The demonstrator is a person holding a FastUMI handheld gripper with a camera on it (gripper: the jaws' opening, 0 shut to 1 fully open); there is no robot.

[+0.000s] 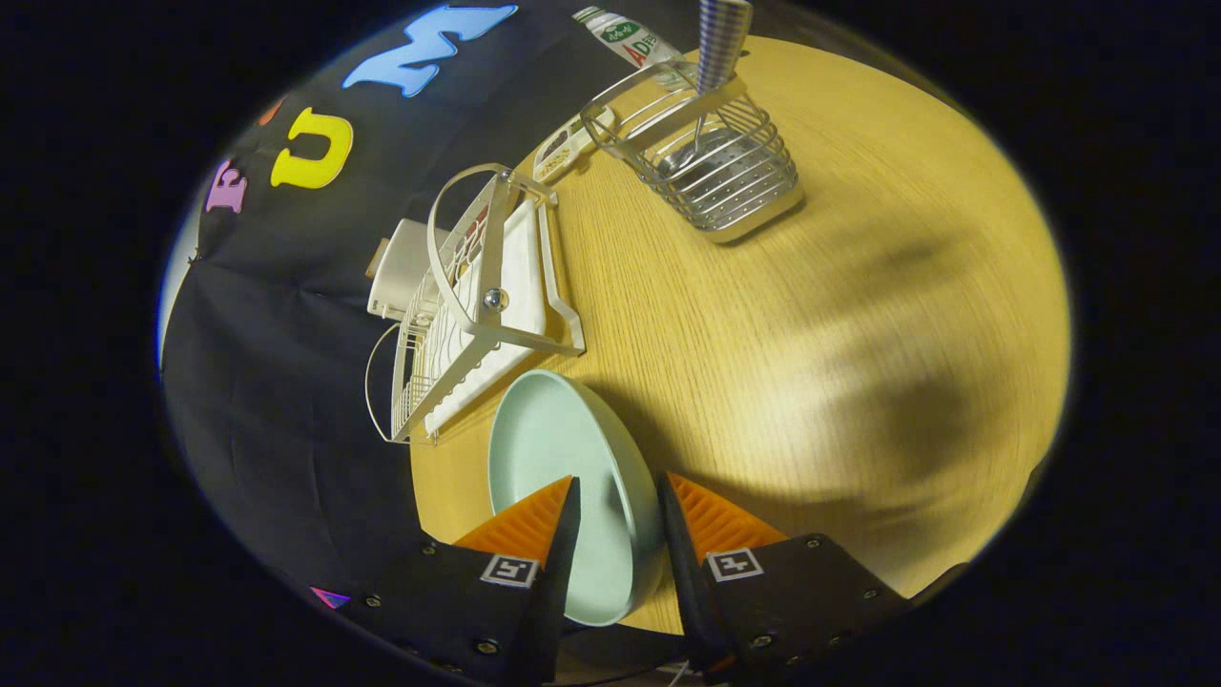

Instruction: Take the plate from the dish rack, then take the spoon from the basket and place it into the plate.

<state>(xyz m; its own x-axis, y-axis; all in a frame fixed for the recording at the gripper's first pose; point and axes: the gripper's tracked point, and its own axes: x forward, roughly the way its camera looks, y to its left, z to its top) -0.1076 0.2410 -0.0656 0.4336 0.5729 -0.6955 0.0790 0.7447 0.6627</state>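
gripper (617, 506) clamps plate (553, 448) rim | spoon (720, 48) bowl obscured inside basket (711, 162)

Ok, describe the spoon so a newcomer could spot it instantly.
On the wooden table, beyond the white dish rack, stands a wire basket. The spoon stands upright inside it, its ribbed handle rising above the rim, bowl down. Nothing else is in the basket.
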